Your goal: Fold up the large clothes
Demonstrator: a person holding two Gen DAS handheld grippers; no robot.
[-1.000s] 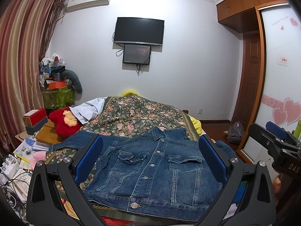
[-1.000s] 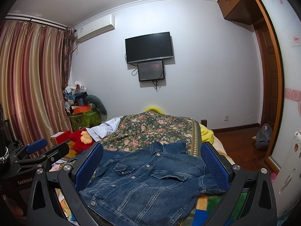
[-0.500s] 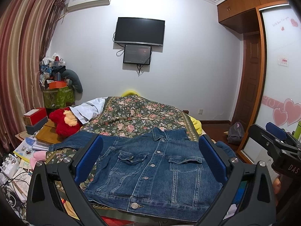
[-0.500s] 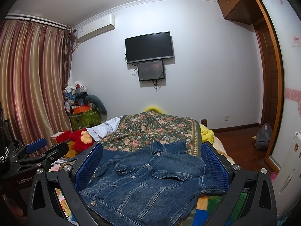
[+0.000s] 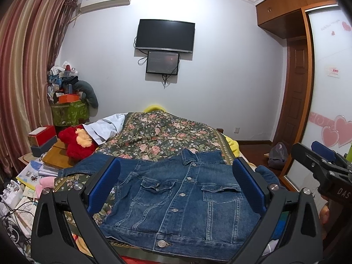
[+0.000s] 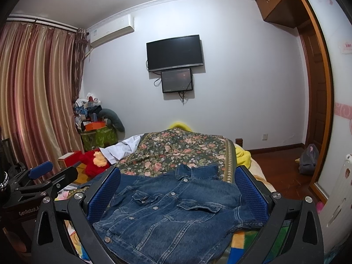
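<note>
Denim jacket [image 5: 182, 200] is lying buttoned and front-up at the near end of the bed [image 5: 167, 132], collar toward the far end, one sleeve spreading to the bed's left edge. Both the left tool [image 5: 176, 189] and the right tool [image 6: 178, 195] are hovering over it with fingers wide apart, gripping nothing. A good first fold is probably calling for pinching that left sleeve at its cuff and shoulder, then carrying it flat across the chest without dragging the body.
</note>
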